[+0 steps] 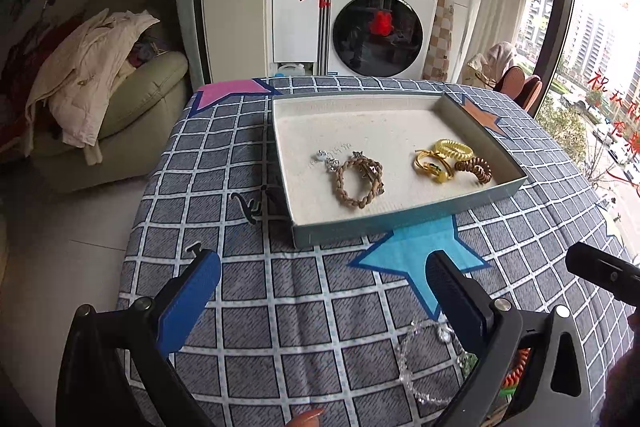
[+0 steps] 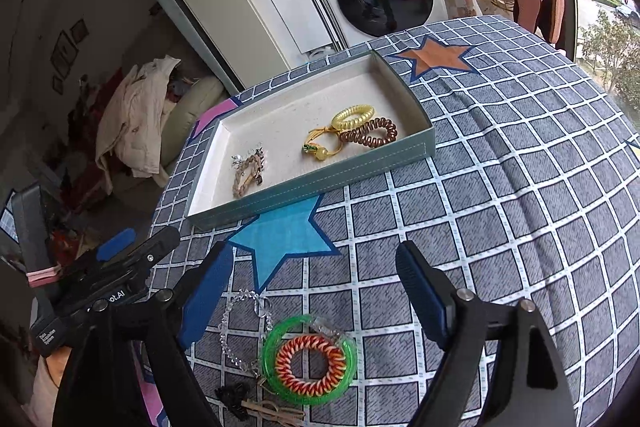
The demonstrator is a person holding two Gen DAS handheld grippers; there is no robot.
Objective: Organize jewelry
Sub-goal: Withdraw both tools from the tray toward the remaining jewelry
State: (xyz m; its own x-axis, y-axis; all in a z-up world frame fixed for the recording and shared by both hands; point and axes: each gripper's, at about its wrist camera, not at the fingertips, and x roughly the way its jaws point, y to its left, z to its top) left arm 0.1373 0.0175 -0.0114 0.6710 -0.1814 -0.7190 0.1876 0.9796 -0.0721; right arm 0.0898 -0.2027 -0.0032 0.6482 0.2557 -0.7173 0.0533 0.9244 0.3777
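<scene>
The clear beaded bracelet (image 2: pixel 244 327) and green ring around an orange-red coil tie (image 2: pixel 310 359) lie on the checked counter (image 2: pixel 500 227), at 6 o'clock from the teal tray (image 2: pixel 312 187), between the right gripper (image 2: pixel 316 283) fingers, which stand apart and empty; left gripper (image 1: pixel 320 287) fingers too.

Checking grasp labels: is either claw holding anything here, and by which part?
Nothing is held. The left claw and right claw both stand open over the cloth; the clear bead bracelet and green bangle lie loose below.

I find the tray (image 2: pixel 224 205) on the table (image 2: pixel 520 187), braided bracelet (image 2: pixel 248 173) in its left part, coil ties (image 2: pixel 362 127) in its right. Nearer me, the bangle (image 2: pixel 310 359) lies on the table, bead bracelet (image 2: pixel 240 331) just left.
</scene>
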